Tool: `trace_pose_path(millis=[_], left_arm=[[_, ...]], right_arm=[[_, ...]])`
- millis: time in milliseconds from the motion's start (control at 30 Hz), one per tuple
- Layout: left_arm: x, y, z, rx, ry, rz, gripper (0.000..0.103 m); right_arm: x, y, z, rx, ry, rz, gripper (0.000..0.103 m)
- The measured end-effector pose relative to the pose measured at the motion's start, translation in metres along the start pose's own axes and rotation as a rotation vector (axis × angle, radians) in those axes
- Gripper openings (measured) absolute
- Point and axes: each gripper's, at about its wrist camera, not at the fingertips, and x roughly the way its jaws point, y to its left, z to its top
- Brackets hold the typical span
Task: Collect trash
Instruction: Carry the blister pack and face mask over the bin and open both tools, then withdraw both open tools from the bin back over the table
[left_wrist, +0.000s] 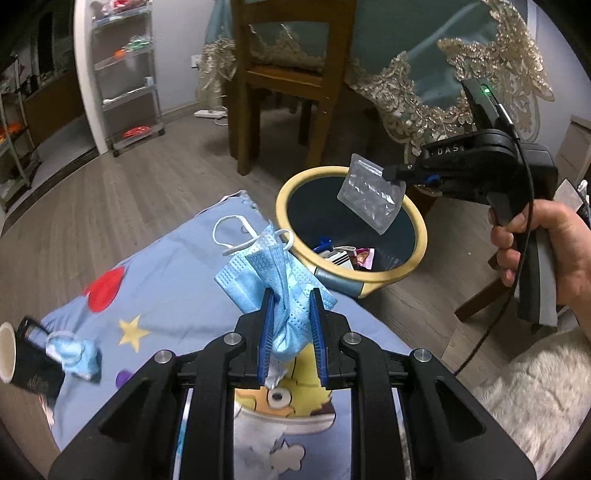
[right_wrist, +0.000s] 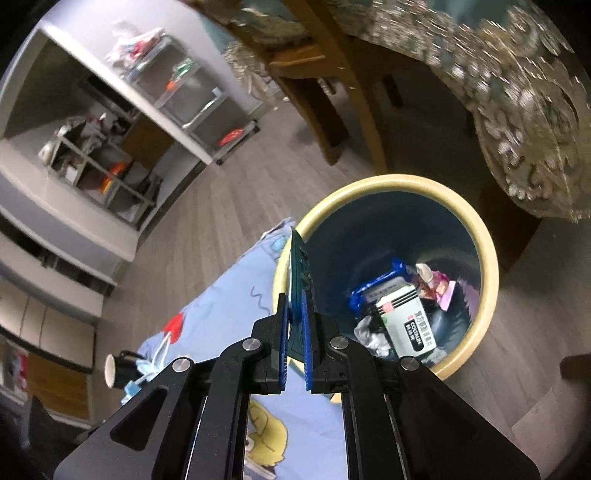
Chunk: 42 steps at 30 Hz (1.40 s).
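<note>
Trash is held in both tools. Right gripper is clamped on a clear plastic packet, which hangs directly over the open mouth of the bin; in the right wrist view the packet appears edge-on, long axis pointing at the near rim. Left gripper pinches a crumpled blue face mask at a narrow opening, short of the bin, above the cartoon-print cloth. Judgement: the right hand is nearer to release.
</note>
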Motion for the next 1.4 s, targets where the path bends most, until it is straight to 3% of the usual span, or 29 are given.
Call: trace_pose_path(millis=[300,433,533,767,933,1000,1167,1267,1400], left_arm=[[0.058,-0.024,0.041,0.073,0.069,-0.024,0.018],[0.079,-0.036,0.053,0.091,0.063,-0.043,0.018],[0.094,-0.043,0.059,0.069,0.069,-0.069,0.018],[0.125,-0.064,0.065,0.097,0.083,-0.048,0.018],[0.121,-0.067,0.073,0.093,0.027,-0.064,0.018],[0.117,-0.066,0.075,0.087,-0.005,-0.050,0.023],[0.118,-0.056,0.073,0.062,0.009,-0.018,0.050],[0.116,-0.047,0.069,0.042,0.013,-0.005,0.055],[0.104,-0.033,0.061,0.013,0.013,0.010,0.059]], right_arm=[[0.010,-0.031,0.007,0.087,0.002,-0.097,0.008],[0.010,-0.040,0.008,0.106,-0.004,-0.142,0.008],[0.009,-0.050,0.008,0.141,-0.008,-0.148,0.008],[0.007,-0.064,0.007,0.192,-0.009,-0.146,0.008],[0.003,-0.063,0.008,0.189,-0.032,-0.137,0.008],[-0.001,-0.061,0.008,0.174,-0.052,-0.127,0.008],[-0.006,-0.064,0.009,0.177,-0.072,-0.130,0.013],[-0.005,-0.065,0.009,0.175,-0.061,-0.142,0.024],[-0.005,-0.060,0.012,0.158,-0.065,-0.145,0.028]])
